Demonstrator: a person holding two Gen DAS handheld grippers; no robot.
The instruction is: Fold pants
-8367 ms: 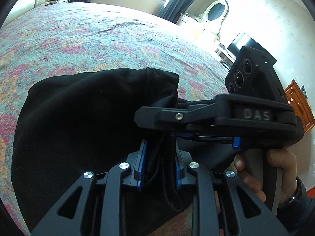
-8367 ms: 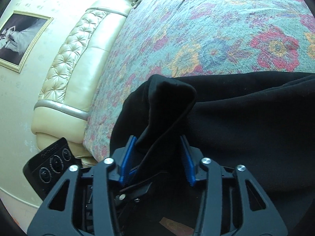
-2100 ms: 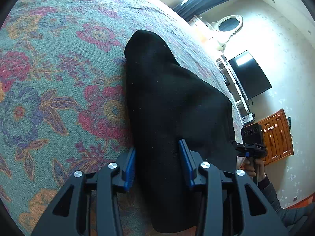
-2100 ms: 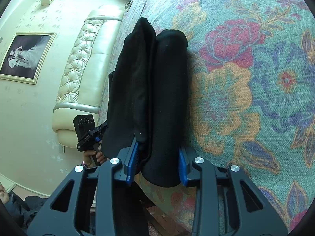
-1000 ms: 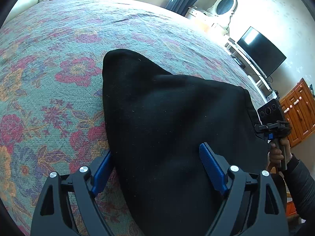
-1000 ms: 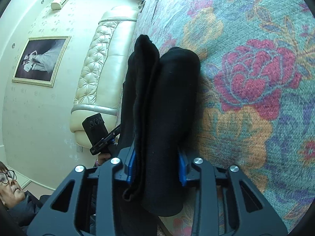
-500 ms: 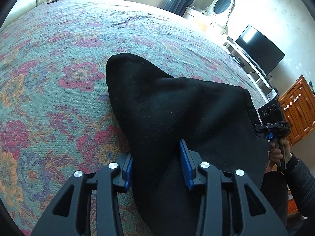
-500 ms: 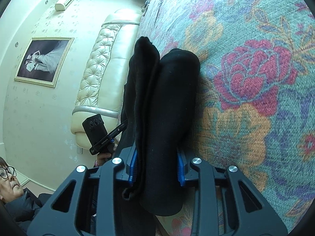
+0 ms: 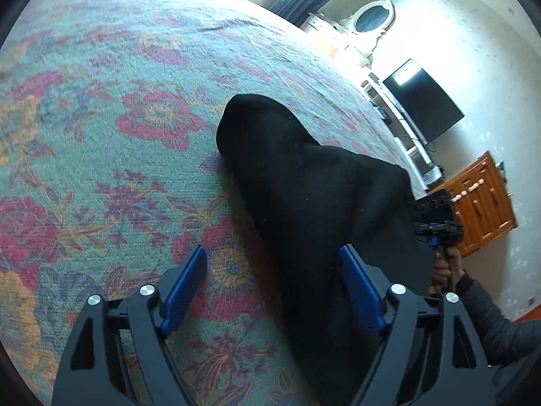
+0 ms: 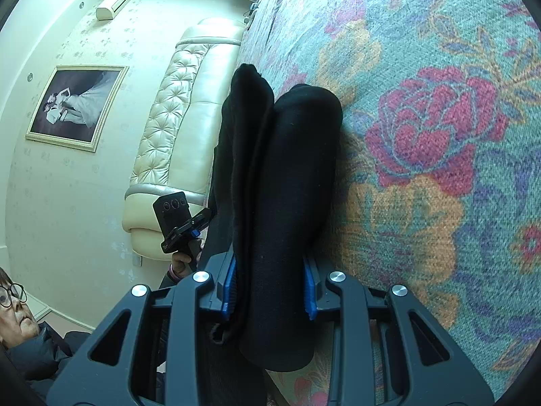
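Left gripper (image 9: pixel 272 284): black angular frame with cut-out openings, silver round screws, blue ribbed pads (image 9: pixel 184 286). Right gripper (image 10: pixel 268 286): the same black frame, silver screws and blue pads (image 10: pixel 308 287); black three-lens camera block on top. Dark jacket sleeve (image 9: pixel 487 321).

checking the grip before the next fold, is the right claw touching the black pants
Touching. The right wrist view shows the right claw with both blue pads pressed against the sides of the folded black pants, no gap on either side.

Daylit, window glare top right, fisheye-curved dark corners, slight motion blur.
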